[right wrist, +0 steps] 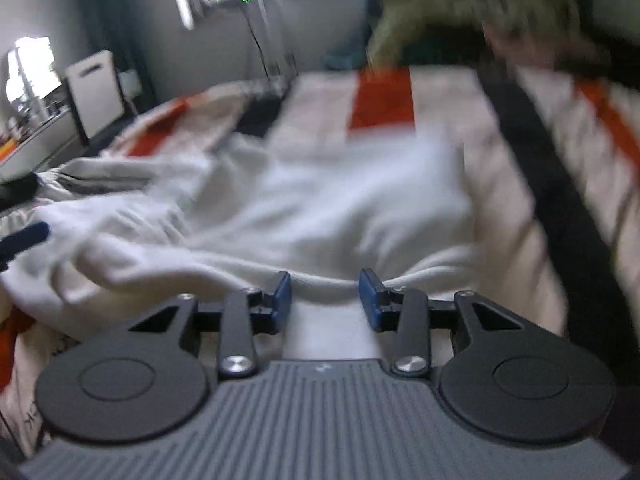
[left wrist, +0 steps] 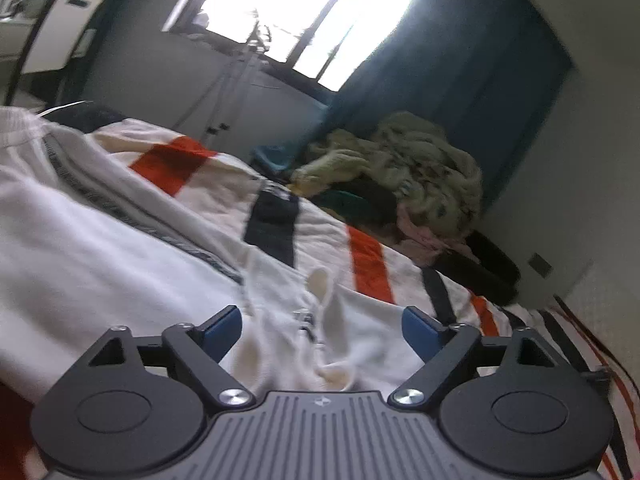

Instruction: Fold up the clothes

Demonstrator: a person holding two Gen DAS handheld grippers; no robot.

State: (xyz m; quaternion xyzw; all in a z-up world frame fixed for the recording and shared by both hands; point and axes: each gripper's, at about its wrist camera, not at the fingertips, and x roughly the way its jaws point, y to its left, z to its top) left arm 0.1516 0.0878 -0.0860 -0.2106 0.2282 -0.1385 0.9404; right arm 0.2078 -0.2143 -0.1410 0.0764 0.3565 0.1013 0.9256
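Observation:
A white zip-up garment (left wrist: 100,248) lies spread on a bed with a white, orange and black striped cover (left wrist: 368,264). My left gripper (left wrist: 322,326) is open, its blue pads (left wrist: 224,328) wide apart just above the garment's zipper end. In the right wrist view the same white garment (right wrist: 320,208) fills the middle, blurred by motion. My right gripper (right wrist: 325,292) is partly closed, with a fold of the white cloth between its blue pads (right wrist: 370,292); the pads do not meet. The left gripper's blue fingertip (right wrist: 28,236) shows at the left edge.
A heap of clothes topped by a fluffy olive throw (left wrist: 404,168) sits at the far end of the bed, before a blue curtain (left wrist: 460,80). A bright window (left wrist: 288,4) is behind. A white box (right wrist: 94,92) stands on the left.

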